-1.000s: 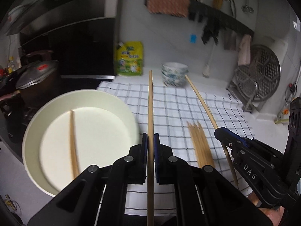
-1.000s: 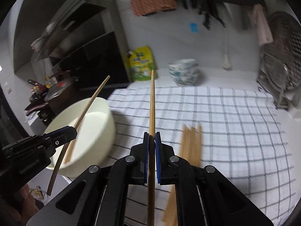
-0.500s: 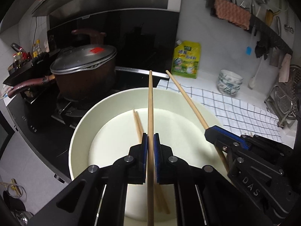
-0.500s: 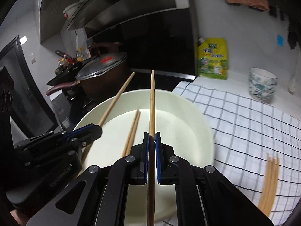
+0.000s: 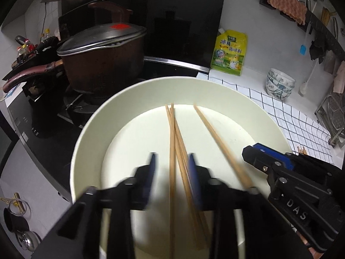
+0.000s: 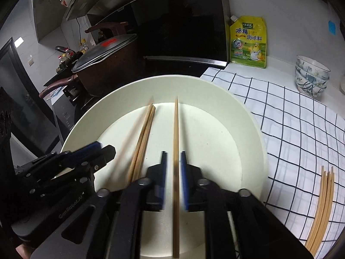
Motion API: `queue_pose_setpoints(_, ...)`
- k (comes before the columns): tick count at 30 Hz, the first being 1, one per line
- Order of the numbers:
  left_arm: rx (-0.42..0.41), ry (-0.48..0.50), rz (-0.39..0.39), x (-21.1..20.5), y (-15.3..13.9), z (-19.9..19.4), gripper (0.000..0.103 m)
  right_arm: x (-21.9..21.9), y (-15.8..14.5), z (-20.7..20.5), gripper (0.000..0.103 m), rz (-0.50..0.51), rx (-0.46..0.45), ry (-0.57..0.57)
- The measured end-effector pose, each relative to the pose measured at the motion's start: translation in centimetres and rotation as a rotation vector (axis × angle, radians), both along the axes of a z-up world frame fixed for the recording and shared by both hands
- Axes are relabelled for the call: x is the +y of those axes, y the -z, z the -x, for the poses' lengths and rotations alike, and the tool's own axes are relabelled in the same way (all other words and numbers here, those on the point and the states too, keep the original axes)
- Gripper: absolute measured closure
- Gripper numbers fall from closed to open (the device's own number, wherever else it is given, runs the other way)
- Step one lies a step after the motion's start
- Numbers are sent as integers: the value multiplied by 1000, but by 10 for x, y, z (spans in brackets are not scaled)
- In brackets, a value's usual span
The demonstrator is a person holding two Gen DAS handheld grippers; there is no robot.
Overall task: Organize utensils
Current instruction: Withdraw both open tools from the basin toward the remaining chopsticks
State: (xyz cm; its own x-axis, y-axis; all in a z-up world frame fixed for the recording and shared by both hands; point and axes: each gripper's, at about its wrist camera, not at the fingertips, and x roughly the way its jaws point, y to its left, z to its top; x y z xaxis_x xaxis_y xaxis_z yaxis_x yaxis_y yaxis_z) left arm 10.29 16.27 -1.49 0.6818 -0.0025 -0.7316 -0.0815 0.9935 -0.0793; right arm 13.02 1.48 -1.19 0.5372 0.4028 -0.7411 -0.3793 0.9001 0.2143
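Note:
A large cream bowl sits at the counter's left end beside the stove. My left gripper hovers over it with its jaws apart; a wooden chopstick lies between them, over other chopsticks on the bowl's floor. My right gripper is also over the bowl, jaws slightly apart around a chopstick; it does not look pinched. A pair of chopsticks lies to its left. The right gripper's body shows in the left wrist view with its chopstick.
A dark lidded pot stands on the stove behind the bowl. A checked cloth covers the counter to the right, with several loose chopsticks on it. A yellow seasoning pouch and stacked patterned bowls stand at the back.
Both grippers swung left from over the checked cloth to over the bowl, each pinching a chopstick. Both sets of jaws have now parted and the chopsticks sit loose between them.

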Motion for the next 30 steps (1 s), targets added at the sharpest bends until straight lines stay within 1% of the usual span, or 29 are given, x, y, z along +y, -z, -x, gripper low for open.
queue_pose_setpoints(1, -18, -11, -5, 2, -2, 3, 40, -1, -2, 1, 82, -1, -10, 5)
queue_pose_setpoints(3, -36, -27, -12, 5, -7, 8, 40, -6, -5, 4, 82, -9, -23, 11)
queue_pose_setpoints(7, -47, -44, 7, 10, -12, 15, 40, -14, -11, 12, 82, -25, -43, 27)
queue_pose_setpoints(14, -54, -35, 3, 3, -16, 30, 39, -24, -15, 29, 82, -24, -53, 45)
queue_pose_setpoints(17, -58, -22, 13, -3, -17, 37, 38, -31, -18, 37, 82, -21, -63, 60)
queue_pose_setpoints(21, -62, 2, 19, -16, -20, 44, 37, -46, -21, 47, 78, -25, -73, 90)
queue_pose_setpoints(23, -69, 17, 22, -23, -23, 48, 35, -55, -23, 53, 78, -29, -78, 107)
queue_pose_setpoints(25, -76, 31, 27, -30, -26, 51, 34, -63, -26, 58, 78, -30, -83, 120)
queue_pose_setpoints(30, -88, 65, 42, -49, -32, 58, 31, -83, -33, 73, 74, -14, -109, 149)
